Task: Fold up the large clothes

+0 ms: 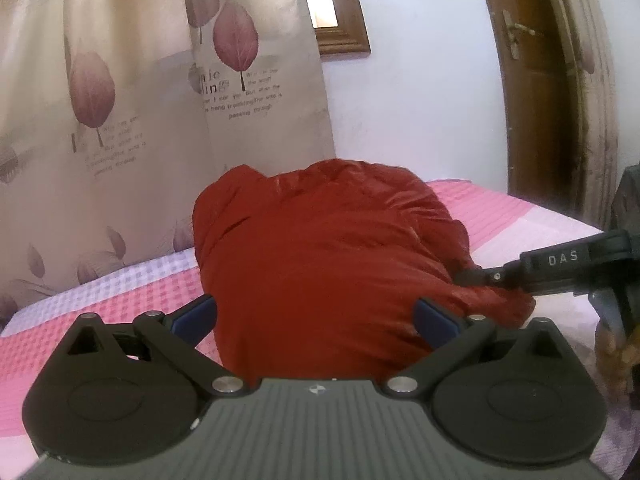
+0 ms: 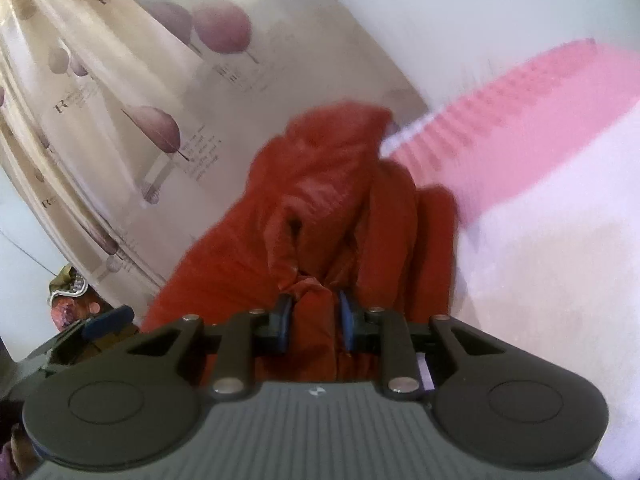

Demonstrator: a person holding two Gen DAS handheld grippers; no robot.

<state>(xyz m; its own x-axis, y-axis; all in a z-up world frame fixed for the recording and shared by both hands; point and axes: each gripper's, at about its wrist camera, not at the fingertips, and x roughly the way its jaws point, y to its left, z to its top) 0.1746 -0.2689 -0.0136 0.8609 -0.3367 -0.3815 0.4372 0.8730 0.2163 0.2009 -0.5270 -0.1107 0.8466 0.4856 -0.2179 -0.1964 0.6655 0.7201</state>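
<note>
Up front in the left wrist view, a puffy red jacket (image 1: 320, 248) lies bunched mid-bed (image 1: 120, 300) between the left gripper's (image 1: 316, 316) wide-apart jaws, while the right wrist view shows the right gripper (image 2: 314, 320) pinching a shiny crumpled fold.

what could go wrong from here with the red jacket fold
1. The right gripper pinches only a narrow bunched fold of the red jacket; the slick fabric could slip out if pulled.
2. The left gripper is open with the jacket between its pads, not clamped, so that side may drag and the fold skew.
3. The jacket sits bunched on the pink bedspread, so creases could get trapped.
</note>
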